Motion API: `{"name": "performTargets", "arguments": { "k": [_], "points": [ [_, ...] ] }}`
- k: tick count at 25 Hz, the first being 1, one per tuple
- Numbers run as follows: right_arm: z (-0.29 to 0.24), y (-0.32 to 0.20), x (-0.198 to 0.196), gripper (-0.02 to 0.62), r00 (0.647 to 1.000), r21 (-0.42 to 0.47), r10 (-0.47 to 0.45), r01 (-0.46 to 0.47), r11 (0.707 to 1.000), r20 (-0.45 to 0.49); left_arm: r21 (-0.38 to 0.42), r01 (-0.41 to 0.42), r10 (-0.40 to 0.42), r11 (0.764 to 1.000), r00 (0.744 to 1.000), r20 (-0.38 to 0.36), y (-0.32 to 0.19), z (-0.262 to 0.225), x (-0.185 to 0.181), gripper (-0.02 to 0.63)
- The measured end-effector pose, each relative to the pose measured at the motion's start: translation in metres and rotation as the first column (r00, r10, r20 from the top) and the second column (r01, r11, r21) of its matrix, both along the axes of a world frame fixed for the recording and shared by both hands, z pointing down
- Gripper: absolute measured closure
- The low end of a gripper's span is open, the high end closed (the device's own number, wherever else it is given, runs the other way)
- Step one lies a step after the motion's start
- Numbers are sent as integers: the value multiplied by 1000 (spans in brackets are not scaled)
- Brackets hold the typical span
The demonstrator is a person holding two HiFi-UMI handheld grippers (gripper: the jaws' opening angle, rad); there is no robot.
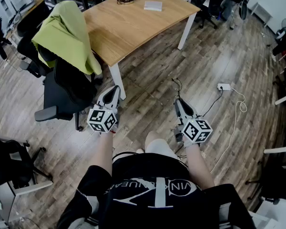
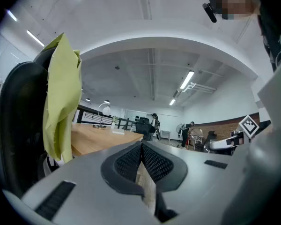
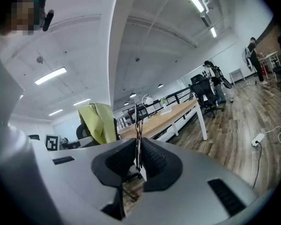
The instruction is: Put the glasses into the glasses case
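The glasses point(image 1: 126, 0), a dark frame, lie at the far end of the wooden table point(image 1: 133, 30). A flat white case point(image 1: 153, 5) sits just right of them. Both grippers are held over the floor, well short of the table. My left gripper point(image 1: 115, 88) point(image 2: 141, 145) is shut with its pad tips touching and nothing between them. My right gripper point(image 1: 177, 100) point(image 3: 137, 146) is shut on a thin black wire point(image 3: 136, 125), which sticks up from between its pads. In the right gripper view the table point(image 3: 173, 116) is far ahead.
A black office chair point(image 1: 62, 92) draped with a yellow-green cloth point(image 1: 66, 27) stands at the table's near left corner. A white power strip point(image 1: 223, 86) and its cord lie on the wood floor at the right. More chairs and desks ring the room.
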State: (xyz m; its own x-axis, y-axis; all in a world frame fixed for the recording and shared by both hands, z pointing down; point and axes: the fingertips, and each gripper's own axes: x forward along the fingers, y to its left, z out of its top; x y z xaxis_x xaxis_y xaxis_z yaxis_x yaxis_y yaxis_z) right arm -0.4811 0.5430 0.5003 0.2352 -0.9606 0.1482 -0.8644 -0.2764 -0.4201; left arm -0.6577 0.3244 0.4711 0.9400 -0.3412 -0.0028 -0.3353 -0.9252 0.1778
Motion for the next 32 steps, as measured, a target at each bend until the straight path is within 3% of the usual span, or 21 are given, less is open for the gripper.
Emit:
{"name": "performTargets", "arguments": {
  "k": [11, 21, 32],
  "points": [
    [16, -58, 53, 543, 1000, -5, 18, -18, 1000, 23, -2, -27, 28, 1000, 999, 23, -58, 7, 57, 591],
    [5, -124, 151, 543, 999, -28, 32, -31, 999, 24, -36, -56, 56, 998, 998, 24, -125, 0, 167, 591],
    [4, -169, 260, 543, 998, -33, 29, -27, 999, 57, -61, -71, 73, 996, 997, 40, -162, 1, 279, 591]
  ]
}}
